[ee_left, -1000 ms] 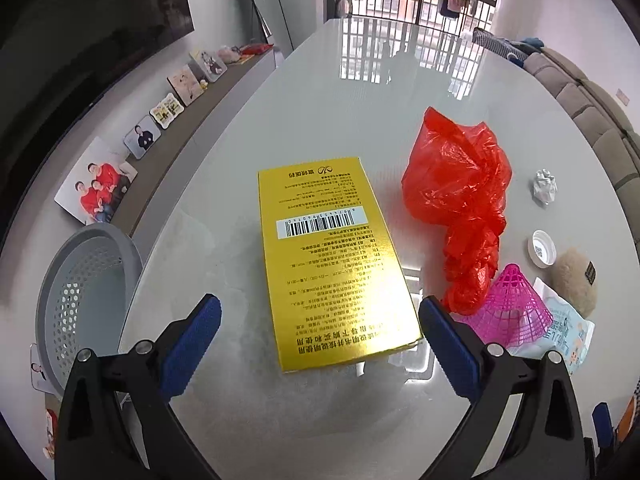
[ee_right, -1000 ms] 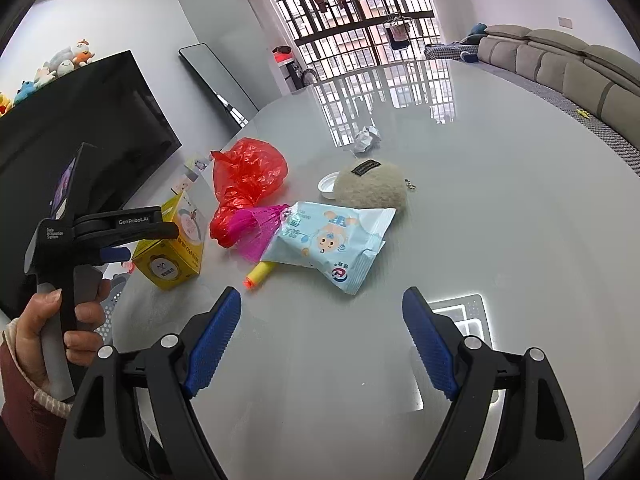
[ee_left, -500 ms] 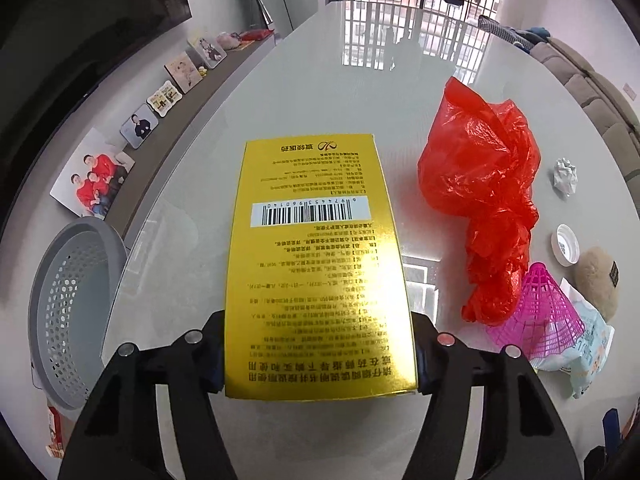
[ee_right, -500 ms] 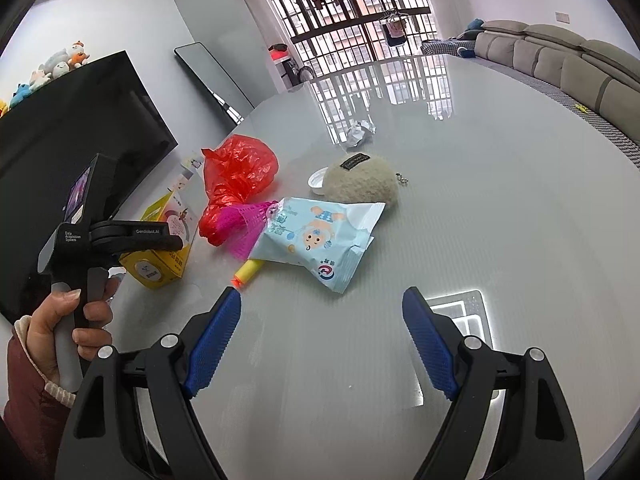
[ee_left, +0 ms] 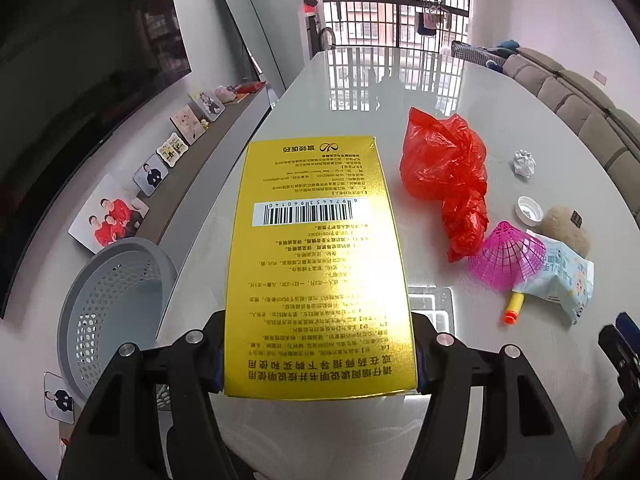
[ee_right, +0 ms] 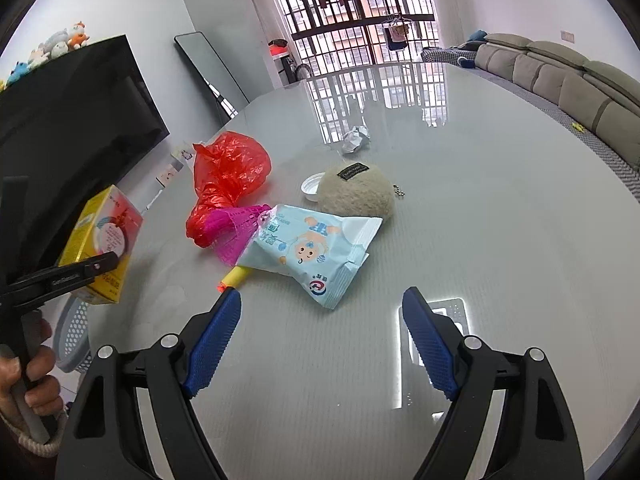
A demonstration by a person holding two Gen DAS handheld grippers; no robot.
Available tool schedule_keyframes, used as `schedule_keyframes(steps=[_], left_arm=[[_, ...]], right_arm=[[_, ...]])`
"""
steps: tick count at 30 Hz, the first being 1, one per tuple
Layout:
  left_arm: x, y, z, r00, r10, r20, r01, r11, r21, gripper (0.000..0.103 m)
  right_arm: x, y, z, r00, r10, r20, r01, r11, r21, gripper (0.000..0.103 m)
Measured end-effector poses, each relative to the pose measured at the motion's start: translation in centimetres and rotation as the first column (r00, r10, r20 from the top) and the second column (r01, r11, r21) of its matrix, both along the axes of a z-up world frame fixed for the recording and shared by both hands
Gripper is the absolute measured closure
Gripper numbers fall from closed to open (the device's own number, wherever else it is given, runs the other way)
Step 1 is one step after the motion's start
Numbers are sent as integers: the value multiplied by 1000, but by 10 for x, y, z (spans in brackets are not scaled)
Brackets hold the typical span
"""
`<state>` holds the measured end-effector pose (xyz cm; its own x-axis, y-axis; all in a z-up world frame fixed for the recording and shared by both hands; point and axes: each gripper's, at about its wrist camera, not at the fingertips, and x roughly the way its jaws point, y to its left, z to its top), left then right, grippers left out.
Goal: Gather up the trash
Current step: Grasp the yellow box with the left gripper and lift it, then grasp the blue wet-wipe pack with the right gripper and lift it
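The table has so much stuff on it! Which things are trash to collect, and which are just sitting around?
Trash job:
yellow box, clamped in the left hand-held gripper
red plastic bag
crumpled paper ball
bottle cap
grey basket, probably the bin

Just around:
framed photos
sofa
TV

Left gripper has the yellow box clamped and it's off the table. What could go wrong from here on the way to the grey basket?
1. The left gripper grips the yellow box only at its near end, so the long free end could sag or twist loose.
2. The grey basket sits below the table edge; the box could clip that edge or the rim.
3. A rightward swing could hit the red plastic bag.
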<state>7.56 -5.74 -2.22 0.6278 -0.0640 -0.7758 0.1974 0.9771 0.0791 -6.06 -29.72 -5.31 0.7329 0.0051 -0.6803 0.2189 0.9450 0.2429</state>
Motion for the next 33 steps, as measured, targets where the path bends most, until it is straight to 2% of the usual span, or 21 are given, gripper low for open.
schedule_keyframes(steps=[3, 6, 11, 13, 16, 20, 24, 29, 33], left_arm=[[-12, 6, 5, 1000, -19, 10, 19, 1000, -23, 41], [-19, 7, 8, 999, -43, 16, 43, 999, -30, 41], [-22, 9, 7, 998, -56, 7, 56, 997, -47, 41], [-23, 10, 8, 999, -49, 7, 50, 998, -50, 41], [-23, 14, 9, 999, -35, 6, 36, 998, -59, 41], [-19, 15, 8, 1000, -16, -5, 16, 998, -67, 41], [-17, 15, 6, 1000, -12, -12, 11, 998, -62, 41], [-17, 14, 3, 1000, -8, -20, 7, 999, -53, 41], [-15, 14, 0, 1000, -2, -31, 0, 999, -55, 41]], right_arm=[[19, 7, 5, 998, 55, -19, -56, 994, -92, 24], [37, 8, 12, 988, 147, -40, -151, 981, -123, 24], [69, 4, 22, 940, 328, -97, -338, 934, -120, 24], [79, 5, 21, 917, 375, -138, -394, 906, -156, 24], [85, 4, 19, 895, 412, -172, -442, 875, -200, 24], [91, 7, 16, 860, 473, -194, -505, 843, -186, 24], [100, 16, 3, 837, 491, -240, -539, 814, -216, 24], [108, 20, -7, 823, 495, -279, -559, 794, -240, 24], [114, 17, -14, 813, 510, -280, -570, 795, -206, 24]])
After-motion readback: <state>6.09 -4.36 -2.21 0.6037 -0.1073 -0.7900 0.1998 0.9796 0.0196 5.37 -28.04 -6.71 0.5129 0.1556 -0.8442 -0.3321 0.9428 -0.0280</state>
